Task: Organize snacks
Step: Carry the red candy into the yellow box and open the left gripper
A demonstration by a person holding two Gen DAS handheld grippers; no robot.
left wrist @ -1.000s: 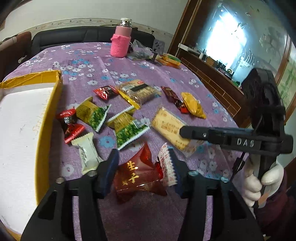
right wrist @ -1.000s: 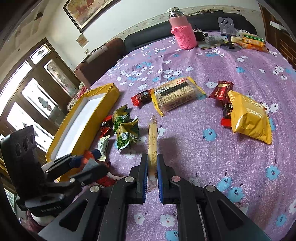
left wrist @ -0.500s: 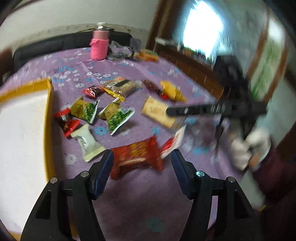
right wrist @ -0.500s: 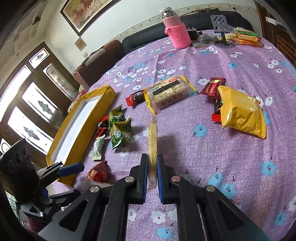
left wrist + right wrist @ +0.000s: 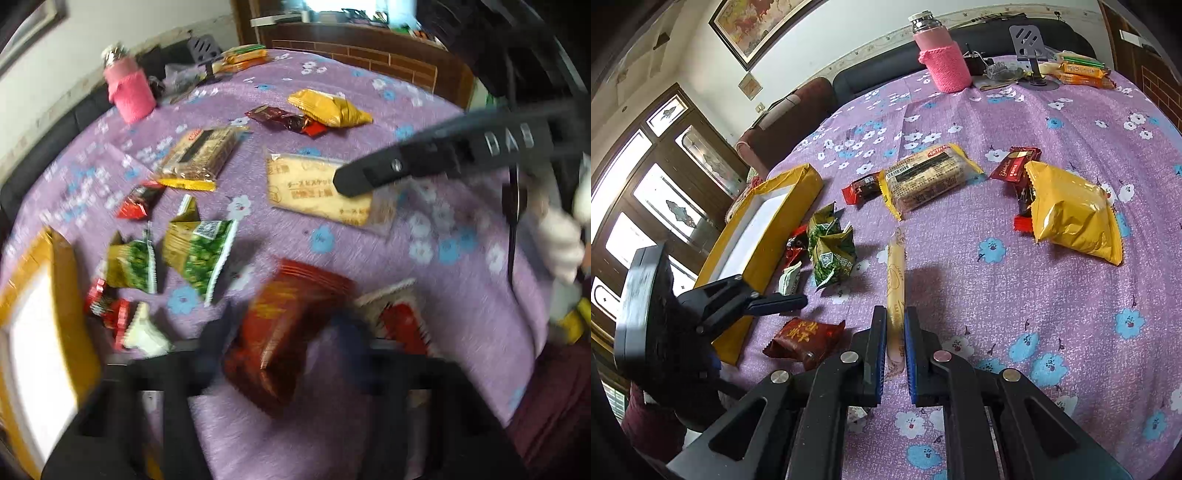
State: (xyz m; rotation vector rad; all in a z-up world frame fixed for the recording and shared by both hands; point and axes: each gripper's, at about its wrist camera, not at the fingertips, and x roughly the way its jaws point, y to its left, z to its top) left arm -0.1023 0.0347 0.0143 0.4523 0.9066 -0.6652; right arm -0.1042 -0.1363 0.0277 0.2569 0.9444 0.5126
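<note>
Purple flowered cloth is covering the tabletop (image 5: 1052,295), where snack packets are lying scattered. The right gripper (image 5: 895,343) is clamping the near end of a long pale biscuit pack (image 5: 896,266), which is stretching away from it over the cloth. The left gripper (image 5: 284,332) is blurred in its own view, its jaws standing apart on either side of a dark red packet (image 5: 803,338) lying on the cloth near the yellow box (image 5: 775,236) at the left. Two green packets (image 5: 831,247) are sitting just right of that box. A gold bag (image 5: 1071,214) is lying to the right, and a pink-sleeved bottle (image 5: 942,55) is standing at the far edge.
</note>
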